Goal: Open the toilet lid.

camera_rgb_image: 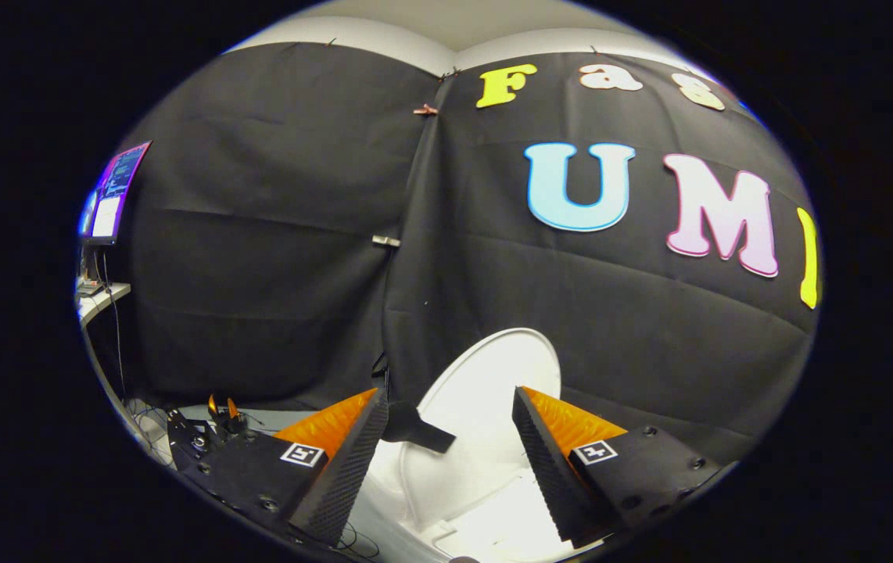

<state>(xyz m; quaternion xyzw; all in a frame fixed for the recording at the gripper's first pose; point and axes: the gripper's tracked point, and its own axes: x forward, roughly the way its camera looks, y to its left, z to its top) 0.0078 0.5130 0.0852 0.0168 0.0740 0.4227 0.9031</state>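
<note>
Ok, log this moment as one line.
task: open toilet lid | toilet lid: raised, leaning toward booth wall | gripper: jaws open, lid between and beyond them, no contact visible

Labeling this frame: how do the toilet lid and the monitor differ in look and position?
The toilet lid is white, rounded, raised, just ahead of the open gripper, seen between its fingers. The monitor is flat, rectangular, lit, far off to the left above a desk. Both stand against the black cloth wall.
</note>
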